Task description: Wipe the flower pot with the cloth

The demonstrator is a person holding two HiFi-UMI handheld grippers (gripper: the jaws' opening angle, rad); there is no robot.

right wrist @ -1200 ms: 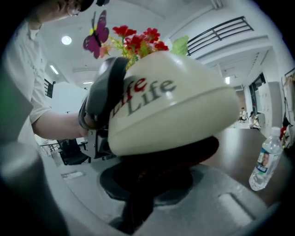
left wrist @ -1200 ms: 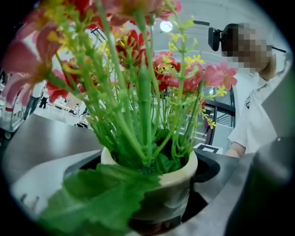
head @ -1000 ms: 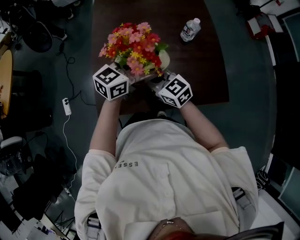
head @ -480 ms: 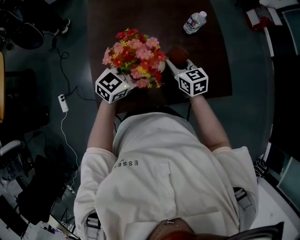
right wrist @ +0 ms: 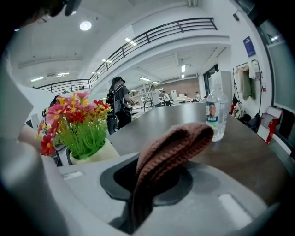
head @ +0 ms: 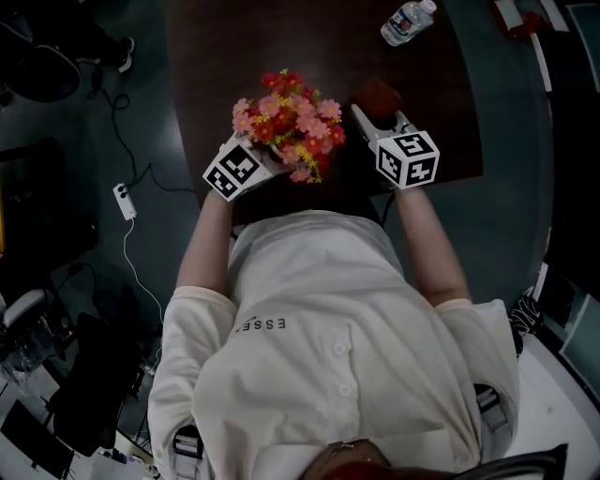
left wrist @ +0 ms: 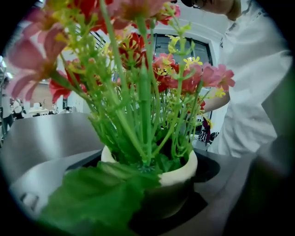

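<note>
Head view, nearest first: the person's pale shirt (head: 328,347) fills the 6 o'clock half, both forearms reaching out to 12.

Left tongs (head: 267,157) sit at 11 o'clock from the body, over the near edge of the dark worktop (head: 319,47). They are closed on the flower pot (left wrist: 182,173). In the left gripper view the cream pot sits right between the two grey jaws (left wrist: 154,203) with the dark pads around its lower body (the left contact is hidden behind a big green leaf (left wrist: 97,198)). Green stems and pink, red and yellow flowers (head: 286,122) stand up out of it. From above the blooms cover the pot almost entirely.

Right tongs (head: 375,117) are at 1 o'clock, just beside the flowers but apart from them. The jaws are clamped together on the brown knitted cloth (right wrist: 170,147), which rises from between them (right wrist: 147,189) and folds over towards 2 o'clock. In the head view the cloth (head: 378,94) shows as a dark red-brown lump past the marker cube. The cloth is not touching the pot. In the right gripper view the pot (right wrist: 94,152) is off at 9 o'clock.

Farther out, a clear water bottle (head: 406,21) lies at 1 o'clock near the far worktop edge. It stands beyond the cloth in the right gripper view (right wrist: 215,115).

On the floor at 9 o'clock there is a white power strip (head: 123,201) with its cable.
</note>
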